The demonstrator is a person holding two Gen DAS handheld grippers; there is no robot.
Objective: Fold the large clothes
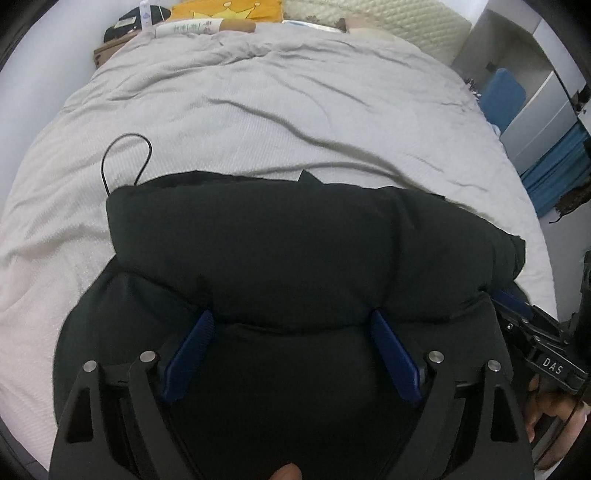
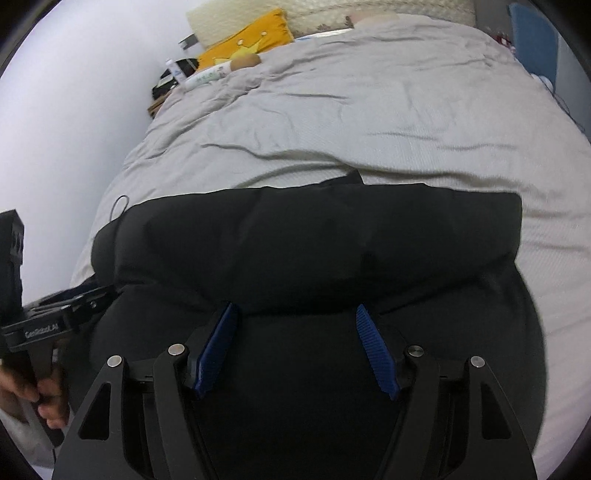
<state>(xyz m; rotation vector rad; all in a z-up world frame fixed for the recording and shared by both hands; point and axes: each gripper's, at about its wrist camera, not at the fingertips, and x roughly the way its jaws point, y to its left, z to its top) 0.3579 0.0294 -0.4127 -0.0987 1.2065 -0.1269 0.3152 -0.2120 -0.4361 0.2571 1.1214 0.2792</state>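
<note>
A black padded jacket [image 1: 280, 251] lies folded on the grey bedspread [image 1: 258, 110], with one thick fold laid across its lower part. My left gripper [image 1: 291, 321] is open, its blue pads [image 1: 192, 350] spread wide just over the jacket at the near edge of the fold. My right gripper [image 2: 295, 314] is open too, with its blue pads [image 2: 218, 350] apart over the same jacket [image 2: 314, 236]. Nothing is held between either pair of pads. The right gripper shows at the right edge of the left wrist view [image 1: 546, 354].
A thin black cord loop [image 1: 125, 162] lies on the bedspread left of the jacket. A yellow crown pillow [image 1: 225, 9], a bottle [image 1: 188, 27] and a quilted cream pillow [image 1: 376, 18] sit at the bed's head. Blue items [image 1: 506, 96] and a white cabinet stand at right.
</note>
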